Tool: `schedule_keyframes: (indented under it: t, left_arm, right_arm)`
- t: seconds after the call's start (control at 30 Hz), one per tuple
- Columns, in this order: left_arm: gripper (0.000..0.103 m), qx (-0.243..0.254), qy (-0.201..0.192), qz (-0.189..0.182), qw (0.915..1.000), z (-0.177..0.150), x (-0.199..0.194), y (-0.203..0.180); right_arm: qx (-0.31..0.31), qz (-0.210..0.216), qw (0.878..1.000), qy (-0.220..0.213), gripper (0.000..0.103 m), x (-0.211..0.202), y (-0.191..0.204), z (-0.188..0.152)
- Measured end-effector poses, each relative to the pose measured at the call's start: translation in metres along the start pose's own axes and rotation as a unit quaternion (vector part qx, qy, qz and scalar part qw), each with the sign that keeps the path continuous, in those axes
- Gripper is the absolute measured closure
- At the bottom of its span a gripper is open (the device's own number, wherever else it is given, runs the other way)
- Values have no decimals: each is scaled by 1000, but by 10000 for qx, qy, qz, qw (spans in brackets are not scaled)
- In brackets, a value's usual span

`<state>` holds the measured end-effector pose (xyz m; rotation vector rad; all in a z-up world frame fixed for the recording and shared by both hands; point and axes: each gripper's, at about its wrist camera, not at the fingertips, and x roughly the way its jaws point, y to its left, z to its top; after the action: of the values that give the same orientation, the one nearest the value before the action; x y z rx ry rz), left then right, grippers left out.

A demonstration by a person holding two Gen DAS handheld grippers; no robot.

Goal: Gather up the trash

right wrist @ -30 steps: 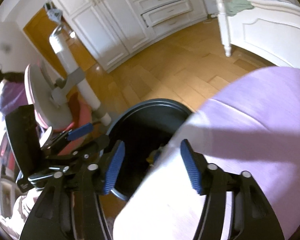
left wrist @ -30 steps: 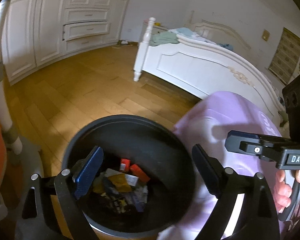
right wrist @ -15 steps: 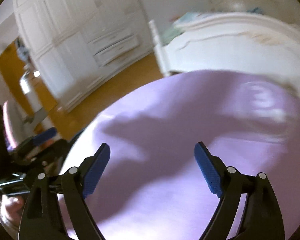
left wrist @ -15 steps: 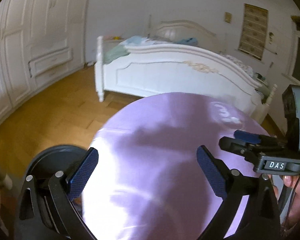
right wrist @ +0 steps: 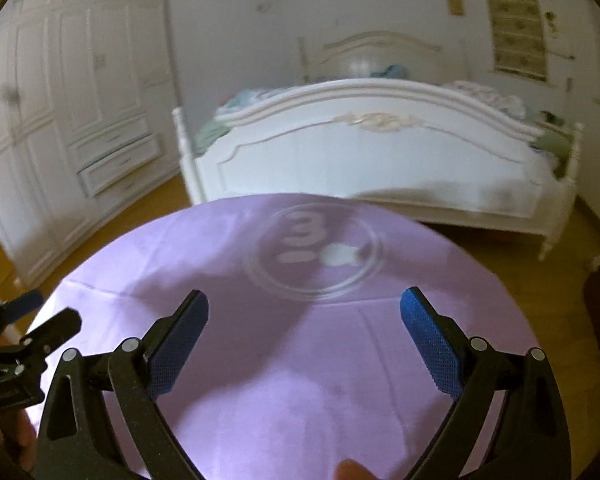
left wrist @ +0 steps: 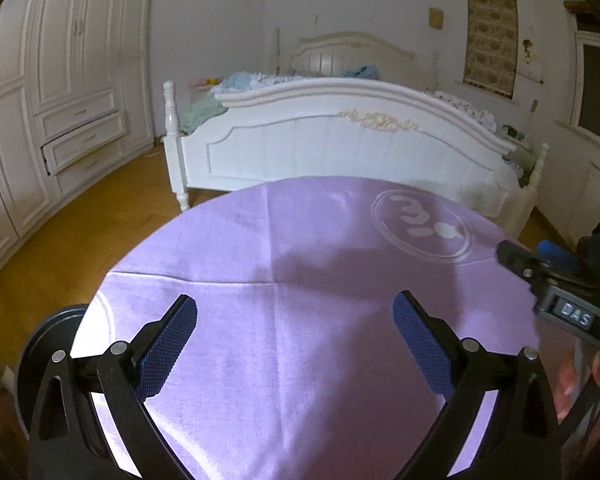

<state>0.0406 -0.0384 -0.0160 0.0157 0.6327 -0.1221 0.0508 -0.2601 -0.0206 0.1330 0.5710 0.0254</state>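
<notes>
A round table with a purple cloth [left wrist: 308,264] fills the lower half of both views; it also shows in the right wrist view [right wrist: 300,360]. My left gripper [left wrist: 296,340] is open and empty above the cloth. My right gripper [right wrist: 304,340] is open and empty above the cloth too. The right gripper's body shows at the right edge of the left wrist view [left wrist: 560,284]; the left one shows at the left edge of the right wrist view [right wrist: 24,340]. The black trash bin's rim [left wrist: 48,340] peeks out at the table's lower left. No trash shows on the cloth.
A white bed [left wrist: 340,140] stands behind the table. White wardrobes with drawers [left wrist: 60,100] line the left wall. Wooden floor [left wrist: 80,232] lies between wardrobe, bed and table. A white circular logo [right wrist: 316,252] is printed on the cloth.
Both grippers have swung up and away from the black bin to face the purple table and the bed. The bin's inside with its trash is out of sight now.
</notes>
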Motion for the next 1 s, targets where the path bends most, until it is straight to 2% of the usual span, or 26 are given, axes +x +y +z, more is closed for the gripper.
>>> schedule_keyframes:
  t: [0.37,1.0]
  left_arm:
    - [6,-89,-202,177,9996,2,1,-2]
    - [6,-140,-358,299,9988,4,-1,-1]
  right_arm:
    - [375,-263,9975,-531,5,-5,-17,1]
    - [491,-242,9971,-537,5,-11,-22,1]
